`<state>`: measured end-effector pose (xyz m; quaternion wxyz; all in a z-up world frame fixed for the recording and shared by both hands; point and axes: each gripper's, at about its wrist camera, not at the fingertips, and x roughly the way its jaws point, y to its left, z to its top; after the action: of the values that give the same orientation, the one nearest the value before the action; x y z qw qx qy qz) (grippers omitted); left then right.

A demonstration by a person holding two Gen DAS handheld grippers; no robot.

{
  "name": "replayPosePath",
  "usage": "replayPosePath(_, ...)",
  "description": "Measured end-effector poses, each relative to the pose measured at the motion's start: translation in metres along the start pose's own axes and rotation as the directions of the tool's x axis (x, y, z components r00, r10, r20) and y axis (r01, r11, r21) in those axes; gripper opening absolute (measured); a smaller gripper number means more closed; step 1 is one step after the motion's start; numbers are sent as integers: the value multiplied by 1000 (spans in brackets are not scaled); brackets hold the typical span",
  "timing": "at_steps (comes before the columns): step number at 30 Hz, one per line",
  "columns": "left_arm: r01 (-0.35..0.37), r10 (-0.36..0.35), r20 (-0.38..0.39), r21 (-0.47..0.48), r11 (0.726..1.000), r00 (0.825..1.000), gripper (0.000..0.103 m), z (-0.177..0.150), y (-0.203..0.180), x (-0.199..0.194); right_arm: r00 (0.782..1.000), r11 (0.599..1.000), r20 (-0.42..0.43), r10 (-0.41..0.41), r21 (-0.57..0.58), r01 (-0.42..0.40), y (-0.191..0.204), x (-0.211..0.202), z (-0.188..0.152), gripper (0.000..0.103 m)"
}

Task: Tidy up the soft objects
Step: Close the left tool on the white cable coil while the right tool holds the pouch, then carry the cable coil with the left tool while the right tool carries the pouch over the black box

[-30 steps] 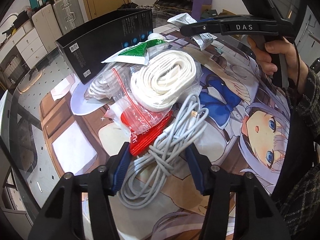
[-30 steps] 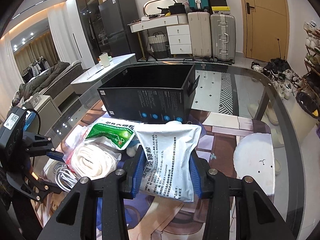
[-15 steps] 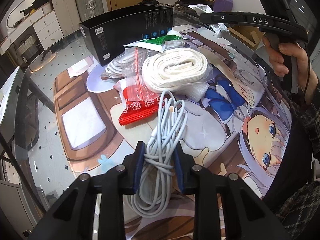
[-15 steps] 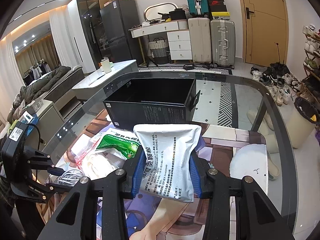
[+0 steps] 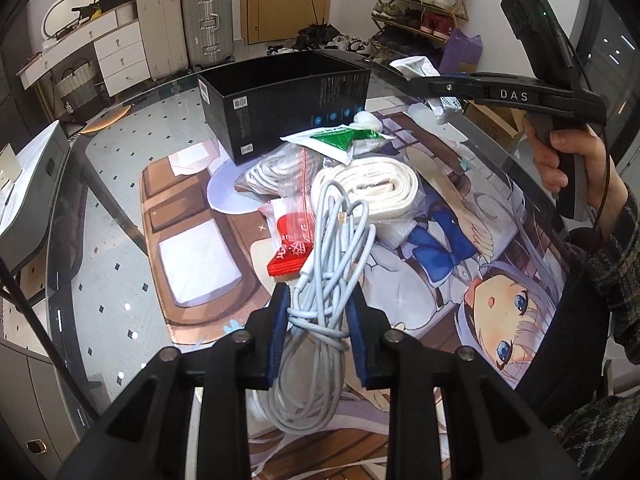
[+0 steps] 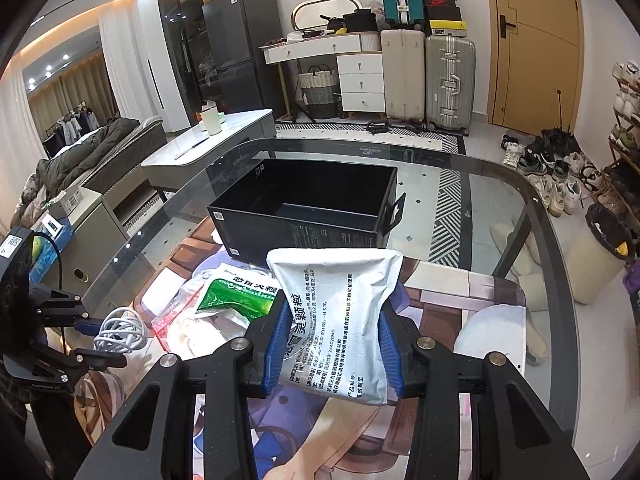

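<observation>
White cable bundle [image 5: 328, 280] pinched in left gripper [image 5: 318, 320], white pouch [image 6: 340, 312] clamped in right gripper [image 6: 334, 344]; dangling loops liable to snag the near pile.

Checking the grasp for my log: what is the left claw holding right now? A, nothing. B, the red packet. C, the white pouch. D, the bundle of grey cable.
D: the left claw is shut on the bundle of grey cable; the white pouch sits in the right claw.
</observation>
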<state>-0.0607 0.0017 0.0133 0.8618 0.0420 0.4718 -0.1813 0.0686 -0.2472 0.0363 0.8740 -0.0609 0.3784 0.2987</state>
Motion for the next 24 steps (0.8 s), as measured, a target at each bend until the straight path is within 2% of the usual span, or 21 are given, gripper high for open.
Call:
replayPosePath(7,-32,34,41,-52,998,999,26,21,6,-7,1000,999,-13,-1,-38,1,12,-1,11,41)
replayPosePath(24,-77,85,92,-92,993,992,26,69,8,-7,999,998,-45,-19,-69,16,21,1,33,41)
